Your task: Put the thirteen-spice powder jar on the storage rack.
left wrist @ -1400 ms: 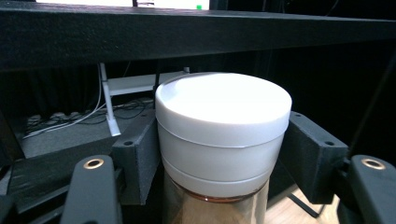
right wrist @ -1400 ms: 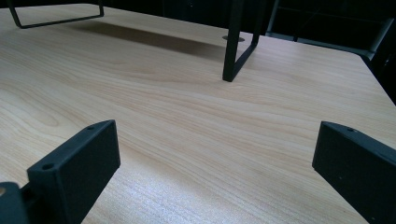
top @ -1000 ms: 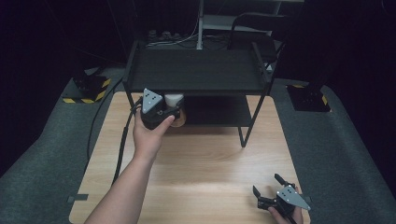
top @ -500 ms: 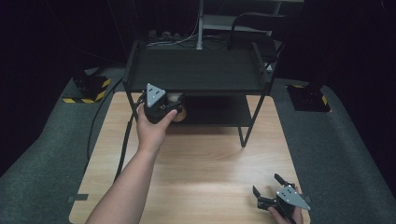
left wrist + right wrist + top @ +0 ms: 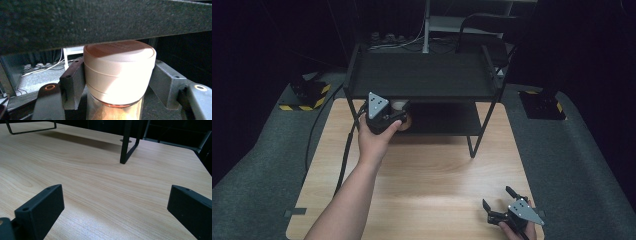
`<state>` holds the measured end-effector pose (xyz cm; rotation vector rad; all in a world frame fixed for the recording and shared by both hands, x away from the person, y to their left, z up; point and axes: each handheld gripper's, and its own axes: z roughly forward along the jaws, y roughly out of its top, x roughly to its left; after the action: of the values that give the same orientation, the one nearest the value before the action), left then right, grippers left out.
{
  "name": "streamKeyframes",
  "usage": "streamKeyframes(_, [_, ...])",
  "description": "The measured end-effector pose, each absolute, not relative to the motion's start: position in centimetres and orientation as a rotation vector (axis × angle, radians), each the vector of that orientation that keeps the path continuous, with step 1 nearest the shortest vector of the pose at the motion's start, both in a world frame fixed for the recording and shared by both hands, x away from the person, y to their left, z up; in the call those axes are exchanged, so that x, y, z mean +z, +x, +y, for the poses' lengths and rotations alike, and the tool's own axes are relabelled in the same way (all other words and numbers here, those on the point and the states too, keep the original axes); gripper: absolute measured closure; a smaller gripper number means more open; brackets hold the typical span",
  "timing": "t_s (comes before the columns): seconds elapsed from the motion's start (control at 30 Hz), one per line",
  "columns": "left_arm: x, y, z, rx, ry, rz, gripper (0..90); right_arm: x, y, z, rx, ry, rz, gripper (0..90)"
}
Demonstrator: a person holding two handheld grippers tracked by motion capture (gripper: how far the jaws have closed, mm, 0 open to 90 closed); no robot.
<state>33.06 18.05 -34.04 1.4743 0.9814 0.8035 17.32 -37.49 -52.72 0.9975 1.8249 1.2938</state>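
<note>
A clear jar with a pale cap [image 5: 119, 72] and brownish contents stands upright between the jaws of my left gripper [image 5: 117, 82], which is shut on it just below the cap. From the high view the left gripper [image 5: 388, 116] holds the jar [image 5: 404, 120] at the front left edge of a black two-level shelf [image 5: 422, 75], under its top board. The top board's edge [image 5: 100, 22] runs just above the cap. My right gripper [image 5: 501, 204] rests low at the table's front right, open, with nothing between its jaws [image 5: 115, 212].
The wooden table [image 5: 427, 180] spreads wide between the two hands. A black shelf leg [image 5: 128, 147] stands ahead of the right gripper. Grey carpet [image 5: 257, 165] surrounds the table, and cables [image 5: 397, 42] lie behind the shelf.
The left hand has carried the jar a little to the right and forward, toward the shelf's lower level. The right gripper has stayed put.
</note>
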Motion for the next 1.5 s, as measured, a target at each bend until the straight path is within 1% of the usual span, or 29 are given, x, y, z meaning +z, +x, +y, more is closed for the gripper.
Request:
streamKeyframes(0.2, [-34.0, 33.2, 18.1, 0.792, 1.471, 0.984, 33.0, -52.7, 17.4, -37.5, 1.294, 0.996, 1.828, 0.5])
streamKeyframes(0.23, [-34.0, 33.2, 18.1, 0.792, 1.462, 0.990, 30.4, -52.7, 17.3, -37.5, 1.294, 0.996, 1.828, 0.4])
streamKeyframes(0.27, [-34.0, 33.1, 18.0, 0.794, 1.442, 1.002, 25.1, -52.7, 17.3, -37.5, 1.294, 0.996, 1.828, 0.5])
streamKeyframes(0.3, [-34.0, 33.1, 18.1, 0.783, 1.432, 1.004, 17.6, -52.7, 17.3, -37.5, 1.293, 0.996, 1.828, 0.5])
streamKeyframes(0.37, [-33.9, 33.1, 18.2, 0.763, 1.427, 1.004, 11.0, -52.7, 17.3, -37.5, 1.294, 0.996, 1.827, 0.5])
streamKeyframes(0.4, [-33.9, 33.1, 18.1, 0.762, 1.435, 1.009, 3.6, -52.7, 17.4, -37.5, 1.295, 0.996, 1.827, 0.5])
streamKeyframes(0.43, [-33.8, 33.1, 18.2, 0.751, 1.446, 1.006, 0.6, -52.7, 17.4, -37.5, 1.295, 0.996, 1.828, 0.5])
streamKeyframes(0.63, [-33.9, 32.0, 19.4, 0.725, 1.458, 0.937, 0.5, -52.7, 17.4, -37.5, 1.296, 0.996, 1.830, 0.5])
streamKeyframes(0.97, [-34.4, 27.9, 21.6, 0.741, 1.425, 0.888, 0.5, -52.7, 17.4, -37.5, 1.294, 1.003, 1.826, 0.5])
streamKeyframes(1.27, [-36.9, 23.7, 24.3, 0.744, 1.380, 0.876, 0.5, -52.6, 17.4, -37.4, 1.288, 1.011, 1.824, 0.5])
streamKeyframes(1.5, [-38.9, 20.9, 26.2, 0.751, 1.379, 0.880, 0.5, -52.6, 17.3, -37.3, 1.285, 1.012, 1.820, 0.5])
